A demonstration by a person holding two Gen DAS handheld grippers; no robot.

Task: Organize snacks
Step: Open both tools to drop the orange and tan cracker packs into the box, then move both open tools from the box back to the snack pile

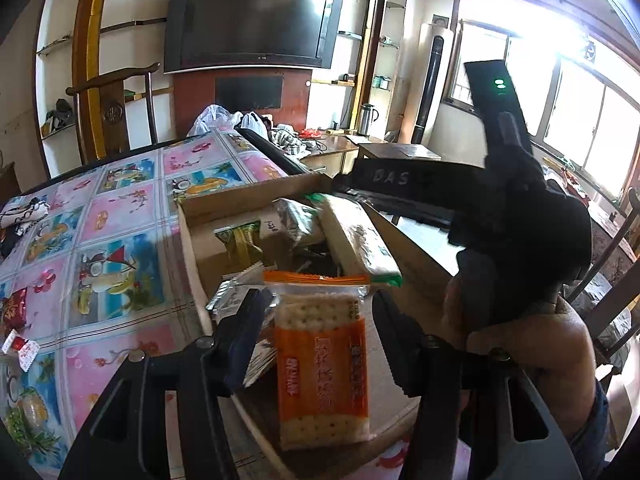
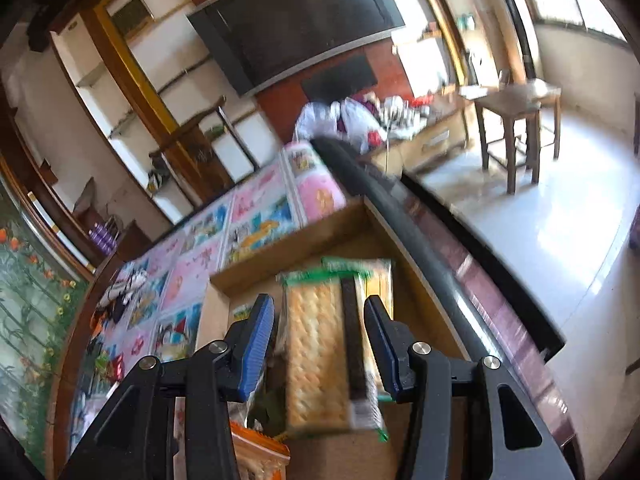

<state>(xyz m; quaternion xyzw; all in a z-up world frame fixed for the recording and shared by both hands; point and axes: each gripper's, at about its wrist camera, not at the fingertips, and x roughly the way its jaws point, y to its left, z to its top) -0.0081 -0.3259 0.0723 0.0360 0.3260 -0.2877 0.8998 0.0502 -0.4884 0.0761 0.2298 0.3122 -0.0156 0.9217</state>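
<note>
Left claw sits apart around an orange cracker pack at bottom centre, pads not touching. Right claw (blurry view) brackets a green-edged cracker pack over the cardboard box; can't tell if it's clamped.

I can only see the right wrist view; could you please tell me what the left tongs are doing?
Observer: The left tongs straddle an orange cracker packet at the near edge of the cardboard box. I cannot tell whether they press on it.
Operator: Thank you. What else is in the box besides the green-edged packet in front of me?
Observer: A crinkled silver packet lies beside it, toward the far wall.
Operator: Is anything left out on the table?
Observer: Yes, a red-wrapped sweet lies on the tablecloth, well to the left of the box.
</note>
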